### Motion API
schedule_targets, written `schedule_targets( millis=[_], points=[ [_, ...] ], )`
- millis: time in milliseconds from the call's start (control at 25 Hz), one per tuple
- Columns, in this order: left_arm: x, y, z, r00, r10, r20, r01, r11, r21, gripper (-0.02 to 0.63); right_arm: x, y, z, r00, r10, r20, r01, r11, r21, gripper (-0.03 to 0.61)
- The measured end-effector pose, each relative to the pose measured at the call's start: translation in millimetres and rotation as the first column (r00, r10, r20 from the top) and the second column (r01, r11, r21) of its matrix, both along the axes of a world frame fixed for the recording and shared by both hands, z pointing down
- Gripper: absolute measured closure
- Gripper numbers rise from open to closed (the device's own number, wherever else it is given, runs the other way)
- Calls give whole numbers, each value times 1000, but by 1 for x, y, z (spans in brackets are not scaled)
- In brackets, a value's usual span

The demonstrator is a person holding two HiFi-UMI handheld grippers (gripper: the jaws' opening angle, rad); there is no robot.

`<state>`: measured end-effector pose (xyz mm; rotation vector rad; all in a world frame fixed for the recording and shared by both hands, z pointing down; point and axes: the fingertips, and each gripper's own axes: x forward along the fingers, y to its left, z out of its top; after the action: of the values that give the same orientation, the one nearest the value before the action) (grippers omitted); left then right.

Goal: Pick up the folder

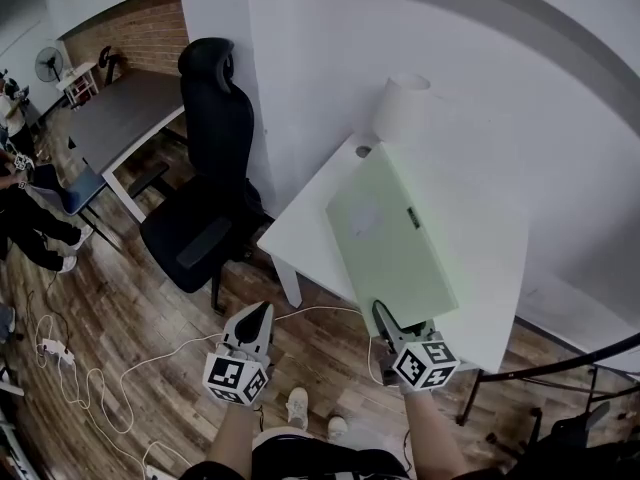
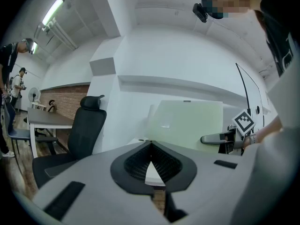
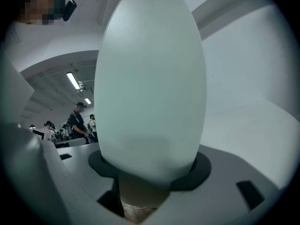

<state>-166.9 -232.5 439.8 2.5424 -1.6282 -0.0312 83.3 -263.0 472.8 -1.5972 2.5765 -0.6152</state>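
Observation:
A pale green folder point(image 1: 390, 238) with a small clasp on its edge hangs tilted above the white table point(image 1: 305, 223), its far end higher. My right gripper point(image 1: 397, 320) is shut on its near edge. In the right gripper view the folder point(image 3: 150, 88) fills the space between the jaws and hides most of the scene. From the left gripper view the folder point(image 2: 187, 122) stands on edge with the right gripper point(image 2: 211, 138) clamped on its lower right side. My left gripper point(image 1: 255, 318) hovers over the floor to the left of the table, shut and holding nothing.
A white cylindrical lamp shade point(image 1: 402, 108) stands at the table's far corner by the wall. A black office chair point(image 1: 205, 188) sits left of the table. Cables point(image 1: 90, 388) trail over the wooden floor. People point(image 1: 25, 218) are at the far left near a grey desk point(image 1: 120, 118).

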Motion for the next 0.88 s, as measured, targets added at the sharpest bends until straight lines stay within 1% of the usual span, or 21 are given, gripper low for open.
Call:
schedule_targets(
  millis=[200,480,680,880],
  points=[
    [1,0,-7,1000,-11,0,11,1000,3,600,7,4,-8,1000,11,-21,-11,1000,20,290],
    [0,2,-20,1000,-21,-2,21,999,31,600,14,9,-24,999,26,-34,-24,997,68,290],
    [-6,3,-29,999,-37,0,37,998,49,600,20,10,-35,998,35,-56,-30,995,99,290],
    [-14,1,-37,999,-51,-2,51,996,66,600,22,10,-45,998,42,-56,-35,992,118,290]
  ],
)
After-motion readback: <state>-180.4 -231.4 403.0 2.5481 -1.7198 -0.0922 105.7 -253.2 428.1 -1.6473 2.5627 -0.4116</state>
